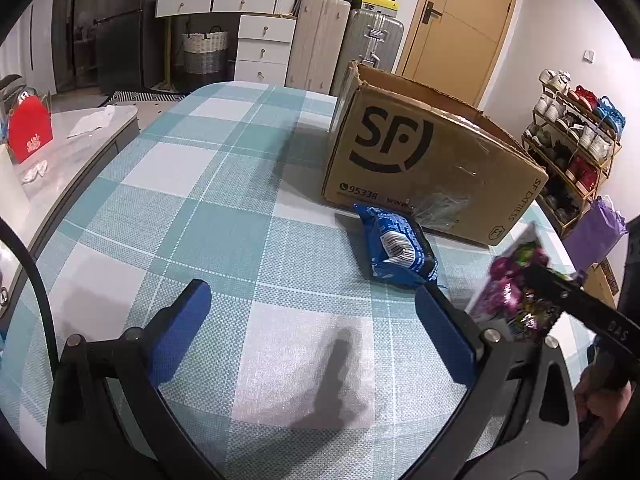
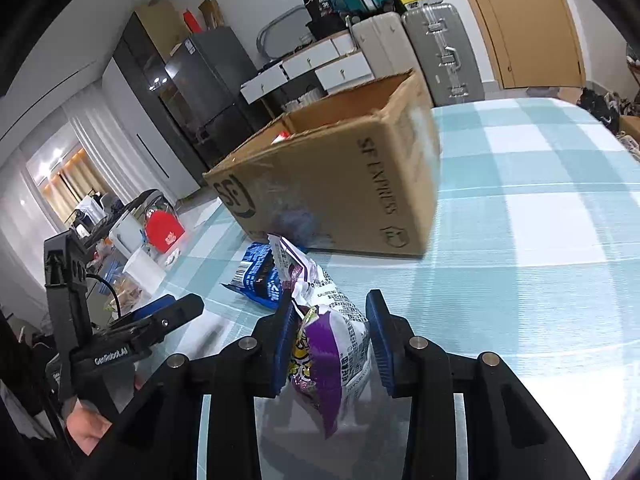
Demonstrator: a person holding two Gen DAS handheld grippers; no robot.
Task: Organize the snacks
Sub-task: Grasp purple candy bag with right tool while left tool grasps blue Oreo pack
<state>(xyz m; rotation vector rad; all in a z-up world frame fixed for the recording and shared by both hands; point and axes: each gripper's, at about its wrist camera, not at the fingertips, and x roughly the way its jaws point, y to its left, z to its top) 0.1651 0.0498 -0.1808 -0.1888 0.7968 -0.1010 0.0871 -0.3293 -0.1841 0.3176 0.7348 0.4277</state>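
A: Right gripper (image 2: 332,340), status?
B: Clamped on a purple snack bag (image 2: 328,344). Crinkly glossy foil, white back panel with small print, top edge crumpled. Blue ribbed pads press it on both sides, lower centre of the right wrist frame. The bag looks lifted off the cloth. In the left wrist view the same bag sits at the right edge, blurred.
A: Left gripper (image 1: 312,316)?
B: Jaws wide apart, nothing between them. Flat blue pads on black plastic arms, bottom of the left wrist frame, hovering over the tablecloth (image 1: 200,208).
A: Cloth texture?
B: Woven, coarse weave, teal and white plaid, lying flat on the table.
A: Other snacks?
B: One blue snack packet (image 1: 396,248), shiny wrapper, pillow shape, white barcode patch facing up. It lies flat on the cloth, centre right of the left wrist frame, just beside the front wall of the cardboard box (image 1: 432,168).
A: Box?
B: Brown corrugated cardboard, rectangular, top flaps open, black SF logo printed on it, clear tape scuffs on the side. Something red is inside; can't tell what.
A: Person?
B: A hand (image 2: 86,432) at lower left of the right wrist frame, on the left gripper's handle.
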